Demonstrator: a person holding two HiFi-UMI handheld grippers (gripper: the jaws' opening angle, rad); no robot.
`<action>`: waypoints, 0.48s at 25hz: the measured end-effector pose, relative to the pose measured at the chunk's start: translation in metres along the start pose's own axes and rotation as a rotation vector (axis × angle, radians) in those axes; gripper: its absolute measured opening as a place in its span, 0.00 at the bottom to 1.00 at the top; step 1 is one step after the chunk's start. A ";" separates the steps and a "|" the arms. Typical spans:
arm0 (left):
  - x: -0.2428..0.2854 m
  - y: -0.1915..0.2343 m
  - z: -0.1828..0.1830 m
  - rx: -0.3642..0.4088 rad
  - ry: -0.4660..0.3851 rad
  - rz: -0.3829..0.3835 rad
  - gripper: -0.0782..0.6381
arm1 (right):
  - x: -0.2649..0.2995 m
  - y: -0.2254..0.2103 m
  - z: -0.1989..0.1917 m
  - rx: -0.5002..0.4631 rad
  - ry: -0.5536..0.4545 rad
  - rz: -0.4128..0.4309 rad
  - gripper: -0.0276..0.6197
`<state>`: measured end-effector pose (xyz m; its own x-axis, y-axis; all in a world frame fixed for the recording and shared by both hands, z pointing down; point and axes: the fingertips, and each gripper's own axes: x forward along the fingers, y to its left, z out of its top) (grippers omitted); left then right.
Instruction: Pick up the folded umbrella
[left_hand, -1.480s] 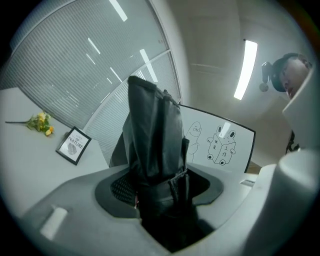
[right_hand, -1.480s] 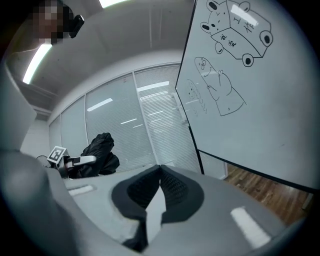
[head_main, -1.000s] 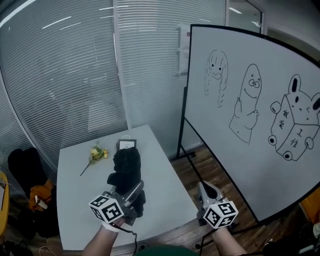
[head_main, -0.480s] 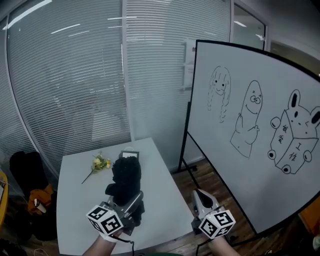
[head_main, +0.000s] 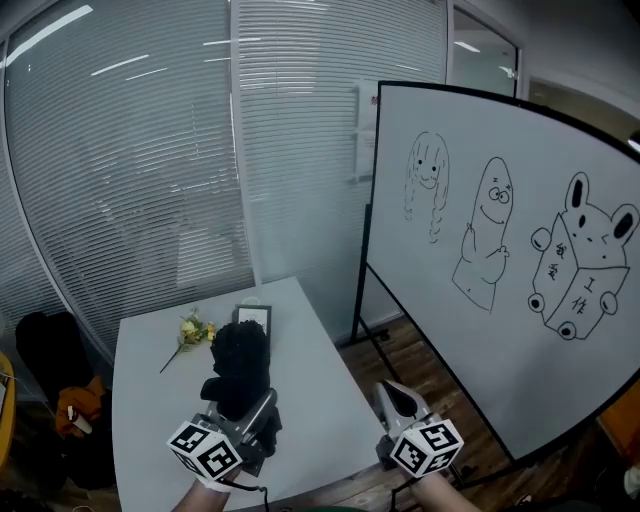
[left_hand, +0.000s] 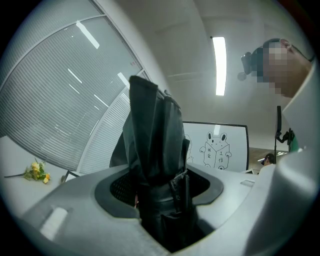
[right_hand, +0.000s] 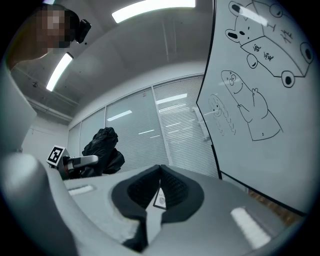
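The folded umbrella (head_main: 238, 362) is a black bundle of bunched fabric, held up over the white table (head_main: 145, 400). My left gripper (head_main: 256, 408) is shut on its lower end. In the left gripper view the umbrella (left_hand: 152, 150) fills the space between the grey jaws of the left gripper (left_hand: 161, 200) and sticks out past them. My right gripper (head_main: 392, 396) hangs off the table's right edge, above the wooden floor. Its jaws meet at the tips of the right gripper (right_hand: 159, 168) and hold nothing. That view also shows the umbrella (right_hand: 102, 149) off to the left.
A sprig of yellow flowers (head_main: 190, 330) and a small framed card (head_main: 252, 317) lie at the table's far end. A large whiteboard (head_main: 500, 260) with cartoon drawings stands close on the right. Glass walls with blinds run behind, and dark bags (head_main: 50, 350) sit on the floor at left.
Both grippers have risen a little, and the umbrella went up with the left one. The grip on it has not changed.
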<state>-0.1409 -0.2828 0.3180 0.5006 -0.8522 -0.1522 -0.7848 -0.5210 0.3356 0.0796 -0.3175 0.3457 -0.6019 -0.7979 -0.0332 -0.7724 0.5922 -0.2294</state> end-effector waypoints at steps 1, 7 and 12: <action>-0.001 -0.001 0.000 0.010 0.001 0.003 0.48 | -0.001 -0.001 -0.001 0.001 0.001 -0.004 0.05; -0.001 -0.003 -0.005 0.037 0.026 0.003 0.48 | -0.006 -0.006 -0.010 0.016 0.024 -0.027 0.05; -0.001 -0.004 -0.009 0.051 0.032 0.013 0.48 | -0.010 -0.006 -0.006 0.016 -0.001 -0.032 0.05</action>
<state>-0.1346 -0.2797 0.3250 0.5012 -0.8573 -0.1178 -0.8083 -0.5124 0.2899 0.0892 -0.3130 0.3535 -0.5771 -0.8163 -0.0265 -0.7877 0.5648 -0.2459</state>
